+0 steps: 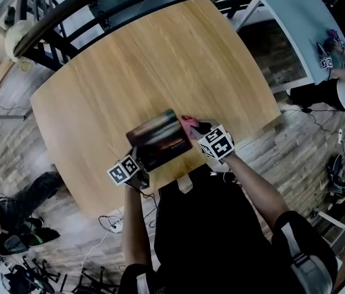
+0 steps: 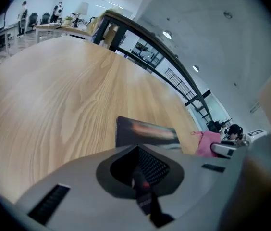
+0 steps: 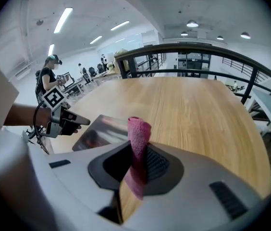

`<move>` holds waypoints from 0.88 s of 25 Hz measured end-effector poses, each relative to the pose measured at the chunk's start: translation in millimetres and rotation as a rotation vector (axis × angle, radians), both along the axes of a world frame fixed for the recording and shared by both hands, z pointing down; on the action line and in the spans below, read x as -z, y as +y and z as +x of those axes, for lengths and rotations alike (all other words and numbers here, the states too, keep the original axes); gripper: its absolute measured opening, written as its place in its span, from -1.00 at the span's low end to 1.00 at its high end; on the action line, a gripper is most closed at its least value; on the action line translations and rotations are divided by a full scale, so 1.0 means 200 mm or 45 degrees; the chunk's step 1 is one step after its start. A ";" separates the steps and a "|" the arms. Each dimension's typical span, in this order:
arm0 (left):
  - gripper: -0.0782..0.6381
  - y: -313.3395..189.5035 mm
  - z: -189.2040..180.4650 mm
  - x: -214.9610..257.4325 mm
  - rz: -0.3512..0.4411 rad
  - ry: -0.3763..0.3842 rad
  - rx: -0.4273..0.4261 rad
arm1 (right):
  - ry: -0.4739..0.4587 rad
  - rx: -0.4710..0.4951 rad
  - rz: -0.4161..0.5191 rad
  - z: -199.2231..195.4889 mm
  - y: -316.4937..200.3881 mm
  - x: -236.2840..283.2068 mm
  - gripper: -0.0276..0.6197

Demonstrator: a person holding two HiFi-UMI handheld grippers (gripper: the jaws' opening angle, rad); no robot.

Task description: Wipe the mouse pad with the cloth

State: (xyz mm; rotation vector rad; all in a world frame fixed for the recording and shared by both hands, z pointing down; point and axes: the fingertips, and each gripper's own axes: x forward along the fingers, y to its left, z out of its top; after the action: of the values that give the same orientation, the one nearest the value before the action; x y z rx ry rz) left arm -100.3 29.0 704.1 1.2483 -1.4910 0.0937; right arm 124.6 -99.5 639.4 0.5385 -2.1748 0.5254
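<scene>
Jaws of the left gripper [image 1: 139, 171] are closed on the near corner of the dark mouse pad [image 1: 159, 138], the right gripper [image 1: 199, 129] pinches the pink cloth [image 1: 188, 122] beside its right edge, and the wooden table [image 1: 160, 60] stretches beyond.

The mouse pad [image 1: 159, 138] is a dark rectangle with a blurred reddish-orange print and a slight sheen. It lies on the wooden table [image 1: 160, 60] near the near edge, turned at an angle to that edge. The cloth [image 3: 139, 143] is pink and fuzzy, bunched into a narrow folded strip. It is pinched between the jaws of the right gripper [image 1: 198, 129] and stands up from them, its free end at the pad's right edge.
</scene>
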 end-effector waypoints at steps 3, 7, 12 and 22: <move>-0.72 0.00 0.00 0.15 0.097 -0.027 0.034 | -0.072 -0.022 0.062 -0.04 -0.04 0.12 -0.71; -0.72 0.00 0.01 0.40 0.247 -0.100 0.070 | -0.195 -0.100 0.101 -0.08 -0.07 0.29 -0.71; -0.72 -0.01 -0.03 0.78 0.460 -0.329 0.129 | -0.378 -0.106 0.222 -0.21 -0.09 0.57 -0.71; -0.72 0.11 -0.06 1.49 0.814 -0.909 0.168 | -0.700 -0.064 0.454 -0.39 0.12 1.11 -0.71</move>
State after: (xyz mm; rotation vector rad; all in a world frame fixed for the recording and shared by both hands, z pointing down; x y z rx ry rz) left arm -112.7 51.4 405.9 1.7191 -2.3361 -0.0378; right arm 47.1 -75.1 417.9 0.7006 -2.8149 0.3353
